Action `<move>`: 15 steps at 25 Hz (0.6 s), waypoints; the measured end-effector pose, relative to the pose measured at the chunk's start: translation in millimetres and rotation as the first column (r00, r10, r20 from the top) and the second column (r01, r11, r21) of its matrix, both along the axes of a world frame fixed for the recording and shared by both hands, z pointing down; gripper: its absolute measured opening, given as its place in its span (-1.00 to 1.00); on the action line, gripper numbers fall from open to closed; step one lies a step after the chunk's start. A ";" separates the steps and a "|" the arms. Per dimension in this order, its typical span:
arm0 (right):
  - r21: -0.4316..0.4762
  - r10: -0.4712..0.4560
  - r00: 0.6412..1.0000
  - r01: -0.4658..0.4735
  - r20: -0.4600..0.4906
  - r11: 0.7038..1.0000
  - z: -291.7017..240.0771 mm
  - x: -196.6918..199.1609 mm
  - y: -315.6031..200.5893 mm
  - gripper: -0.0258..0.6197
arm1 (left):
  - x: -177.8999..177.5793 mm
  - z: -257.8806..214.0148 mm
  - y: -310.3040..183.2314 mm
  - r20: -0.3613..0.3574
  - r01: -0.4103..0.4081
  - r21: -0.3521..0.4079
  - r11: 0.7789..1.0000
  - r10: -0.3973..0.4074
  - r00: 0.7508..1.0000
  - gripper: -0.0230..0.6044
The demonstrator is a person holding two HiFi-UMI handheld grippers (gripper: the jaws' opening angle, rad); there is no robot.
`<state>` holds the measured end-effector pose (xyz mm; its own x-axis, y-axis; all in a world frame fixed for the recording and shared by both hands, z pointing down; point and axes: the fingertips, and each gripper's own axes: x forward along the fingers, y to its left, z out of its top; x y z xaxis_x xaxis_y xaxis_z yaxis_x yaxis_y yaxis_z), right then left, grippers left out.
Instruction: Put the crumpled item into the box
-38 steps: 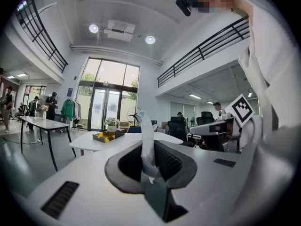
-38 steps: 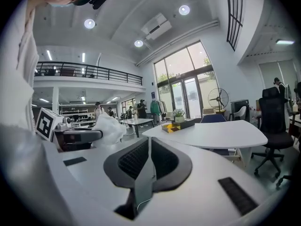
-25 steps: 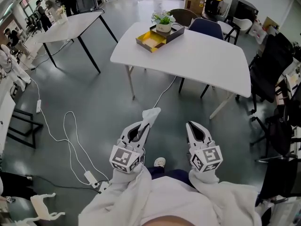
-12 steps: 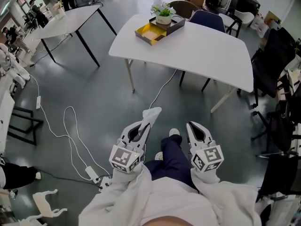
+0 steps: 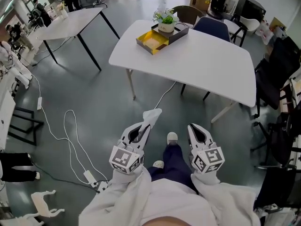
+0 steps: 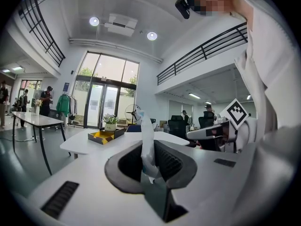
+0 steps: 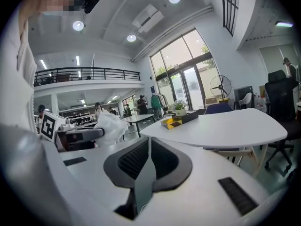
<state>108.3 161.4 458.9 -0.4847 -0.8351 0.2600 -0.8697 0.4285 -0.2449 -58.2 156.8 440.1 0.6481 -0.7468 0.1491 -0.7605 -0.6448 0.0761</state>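
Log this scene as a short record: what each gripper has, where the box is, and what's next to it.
left gripper: shut on the crumpled white item
right gripper: shut, nothing in it
box: open, yellow inside, near the far corner of the white table
beside box: black tray with a potted plant
progress: item not yet in box
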 end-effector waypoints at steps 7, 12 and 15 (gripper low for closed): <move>0.006 -0.038 0.999 0.038 -0.006 0.999 -2.3 9.1 -64.0 -0.79 | 12.7 -0.6 -62.1 -0.002 0.021 0.000 1.000 -0.021 1.000 -0.76; -0.002 -0.062 0.998 0.062 -0.004 0.998 -4.3 17.1 -113.4 -0.79 | 27.2 -5.2 -108.4 -0.008 0.033 0.008 0.999 -0.033 0.999 -0.76; -0.003 -0.090 0.996 0.090 -0.007 0.996 -5.1 17.8 -137.4 -0.79 | 31.1 -4.7 -128.9 -0.003 0.051 0.004 0.999 -0.051 0.999 -0.76</move>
